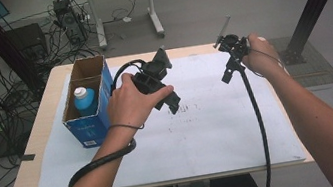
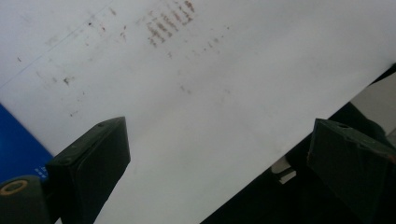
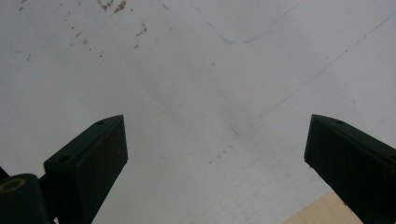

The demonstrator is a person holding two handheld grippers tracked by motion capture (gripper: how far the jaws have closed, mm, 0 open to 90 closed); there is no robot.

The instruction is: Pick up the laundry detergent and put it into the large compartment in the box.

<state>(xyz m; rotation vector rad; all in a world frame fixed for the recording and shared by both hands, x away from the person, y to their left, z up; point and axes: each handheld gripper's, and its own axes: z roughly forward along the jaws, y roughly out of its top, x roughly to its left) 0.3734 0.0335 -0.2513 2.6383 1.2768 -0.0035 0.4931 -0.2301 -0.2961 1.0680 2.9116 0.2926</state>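
1. The table [image 1: 46, 143] is a light wooden top, and nearly all of it lies under a large white sheet [image 1: 221, 130] marked with faint brown smudges near its middle.
2. A blue cardboard box [image 1: 90, 128] stands upright on the left part of the sheet, its top flaps open and its inside split into two compartments, one behind the other.
3. A blue bottle [image 1: 84, 101] with a white cap stands upright in the nearer compartment of the box; the farther compartment looks bare.
4. The left claw [image 1: 172, 103] hangs over the sheet just to the right of the box, gripped from above by the person's left hand [image 1: 130, 101], with a black cable looping back along the forearm.
5. In the left gripper view the left claw's jaws stand wide apart with nothing between them; below them lie the white sheet, its brown smudges, and a corner of the blue box at the left edge.
6. The right claw [image 1: 226, 76] is held above the far right part of the sheet, well apart from the box and bottle, in the person's right hand [image 1: 257, 56].
7. In the right gripper view its jaws are likewise spread wide and hold nothing, over bare sheet with thin blue pen lines and a sliver of wooden table at the bottom right.
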